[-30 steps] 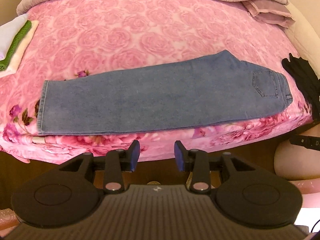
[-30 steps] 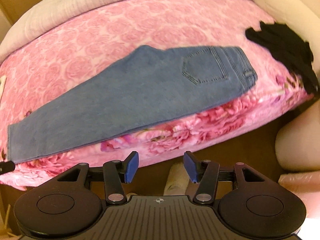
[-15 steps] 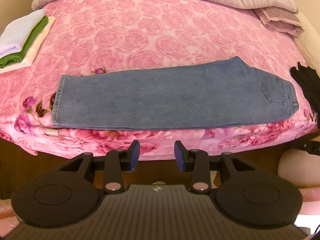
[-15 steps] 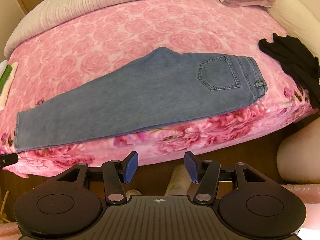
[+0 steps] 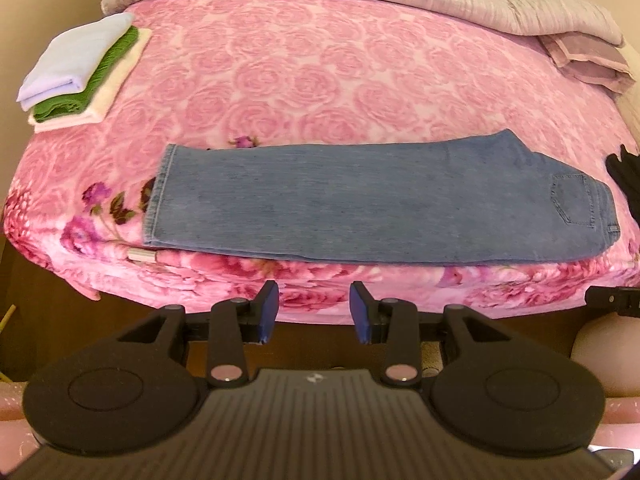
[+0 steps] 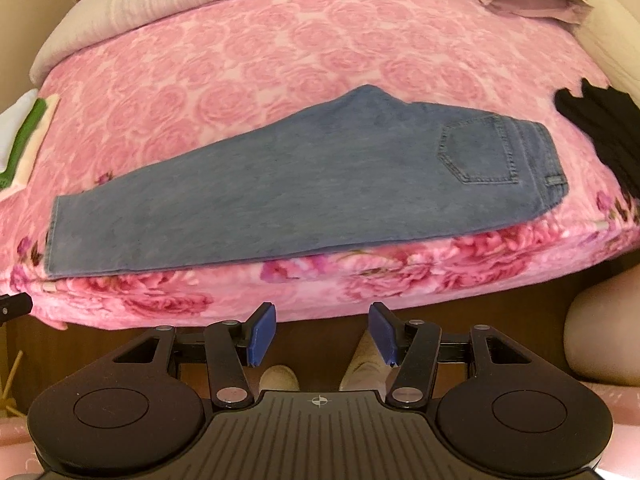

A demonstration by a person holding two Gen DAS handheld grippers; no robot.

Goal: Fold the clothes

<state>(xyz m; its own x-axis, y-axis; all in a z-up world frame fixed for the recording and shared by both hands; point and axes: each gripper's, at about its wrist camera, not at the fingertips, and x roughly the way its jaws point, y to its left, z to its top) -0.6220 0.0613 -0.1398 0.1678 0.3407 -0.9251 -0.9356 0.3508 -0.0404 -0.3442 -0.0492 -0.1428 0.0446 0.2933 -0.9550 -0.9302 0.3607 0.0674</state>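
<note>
Two grippers, both empty, both backed off the near edge of the bed. Jeans lie flat along that edge on the pink rose blanket, already folded leg-on-leg lengthwise: hem to the left, waistband and back pocket to the right. Cross folds not yet done, so I'd call this garment roughly half finished. Stack of folded items sits at the far left corner, looks complete. Dark clothing bunched at the right edge is likely next in the queue; can't tell what it is from here.

Left gripper hangs off the bed, opposite the middle of the leg, aimed steeply down, jaws apart with nothing between them. Right gripper same pose, jaws wider, nothing held, nearer the seat end. Neither touches the denim.
</note>
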